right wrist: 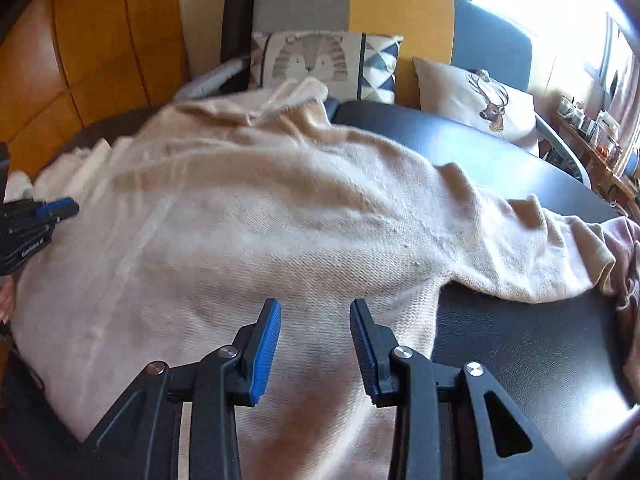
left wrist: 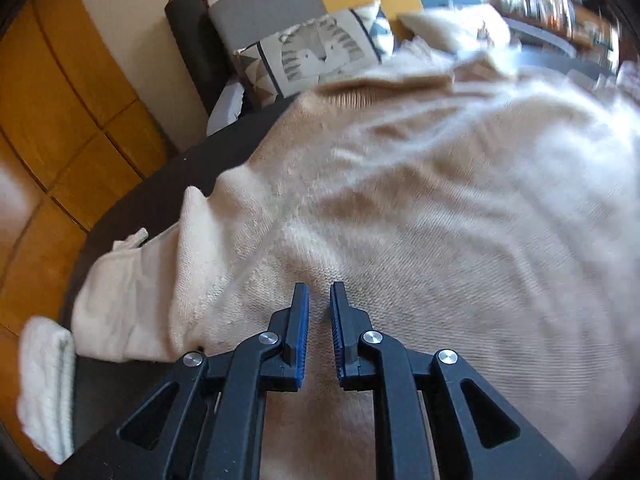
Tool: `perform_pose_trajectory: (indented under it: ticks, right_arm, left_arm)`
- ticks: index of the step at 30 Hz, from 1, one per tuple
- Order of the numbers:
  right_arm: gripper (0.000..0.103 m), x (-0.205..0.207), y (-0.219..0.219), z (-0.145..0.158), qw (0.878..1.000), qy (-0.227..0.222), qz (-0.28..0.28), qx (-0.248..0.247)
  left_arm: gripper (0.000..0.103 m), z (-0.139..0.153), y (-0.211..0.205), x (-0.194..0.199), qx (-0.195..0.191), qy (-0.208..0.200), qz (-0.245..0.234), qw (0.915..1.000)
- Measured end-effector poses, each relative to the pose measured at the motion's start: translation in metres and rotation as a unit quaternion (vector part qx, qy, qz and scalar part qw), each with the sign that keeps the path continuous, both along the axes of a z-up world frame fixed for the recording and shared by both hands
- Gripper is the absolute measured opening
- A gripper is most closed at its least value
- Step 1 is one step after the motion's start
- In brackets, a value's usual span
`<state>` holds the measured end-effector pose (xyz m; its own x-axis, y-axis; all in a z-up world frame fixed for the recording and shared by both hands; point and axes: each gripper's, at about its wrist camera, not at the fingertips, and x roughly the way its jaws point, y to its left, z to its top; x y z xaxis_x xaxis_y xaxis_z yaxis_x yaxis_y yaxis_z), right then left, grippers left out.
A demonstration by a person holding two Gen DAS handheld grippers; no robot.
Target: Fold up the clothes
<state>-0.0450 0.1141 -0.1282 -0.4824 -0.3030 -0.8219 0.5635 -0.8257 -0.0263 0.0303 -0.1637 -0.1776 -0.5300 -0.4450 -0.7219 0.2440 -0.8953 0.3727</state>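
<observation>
A beige knit sweater point(left wrist: 400, 208) lies spread over a dark table point(left wrist: 160, 196); it also shows in the right wrist view point(right wrist: 248, 220). One sleeve point(left wrist: 132, 292) reaches the left table edge, the other sleeve point(right wrist: 536, 248) stretches right. My left gripper point(left wrist: 319, 292) hovers over the sweater's near part, jaws a little apart, holding nothing. My right gripper point(right wrist: 315, 308) is open over the near hem, empty. The left gripper point(right wrist: 56, 208) also shows at the left edge of the right wrist view.
A folded white cloth point(left wrist: 48, 384) lies at the table's near left edge. Pinkish fabric point(right wrist: 628, 256) lies at the right edge. Behind the table point(right wrist: 520, 344) stands a bench with a cat cushion point(right wrist: 316, 60) and a deer cushion point(right wrist: 480, 100). Orange wooden panels point(left wrist: 52, 92) are on the left.
</observation>
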Motion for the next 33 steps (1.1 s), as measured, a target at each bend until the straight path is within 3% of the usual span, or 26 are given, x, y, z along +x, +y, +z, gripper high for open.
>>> perform_pose_trajectory:
  ticks: [5,11,14,17,19,23,24,29,33]
  right_arm:
    - [0.036,0.006,0.031,0.003,0.998,-0.020,-0.036,-0.049]
    - [0.036,0.012,0.068,0.007,0.990,-0.043,-0.079,-0.107]
    - [0.036,0.017,0.077,0.008,0.987,-0.051,-0.085,-0.128]
    - [0.036,0.021,0.069,-0.006,0.993,-0.056,-0.072,-0.068]
    - [0.036,0.027,0.066,-0.007,0.997,-0.033,-0.059,-0.048]
    - [0.036,0.030,0.057,0.009,0.997,-0.005,-0.059,-0.048]
    - [0.030,0.028,0.053,0.015,0.997,0.009,-0.055,-0.055]
    - [0.027,-0.002,0.010,0.030,0.997,0.034,-0.032,-0.063]
    - [0.027,-0.045,-0.036,0.024,0.998,0.039,-0.017,-0.053]
  left_arm:
    - [0.018,-0.011,0.017,0.004,-0.083,0.002,-0.008,0.9965]
    - [0.018,-0.015,0.019,0.004,-0.109,0.004,-0.009,0.9940]
    - [0.018,-0.014,0.018,0.006,-0.099,0.007,-0.008,0.9951]
    - [0.024,-0.012,0.012,0.007,-0.080,0.013,-0.001,0.9967]
    - [0.034,-0.011,0.007,0.007,-0.072,0.018,0.006,0.9972]
    - [0.037,-0.008,-0.002,0.010,-0.040,0.032,0.015,0.9986]
    - [0.037,-0.007,-0.005,0.010,-0.030,0.034,0.016,0.9989]
    - [0.038,-0.005,-0.015,0.012,0.011,0.043,0.021,0.9988]
    - [0.046,-0.006,-0.014,0.011,0.001,0.045,0.032,0.9985]
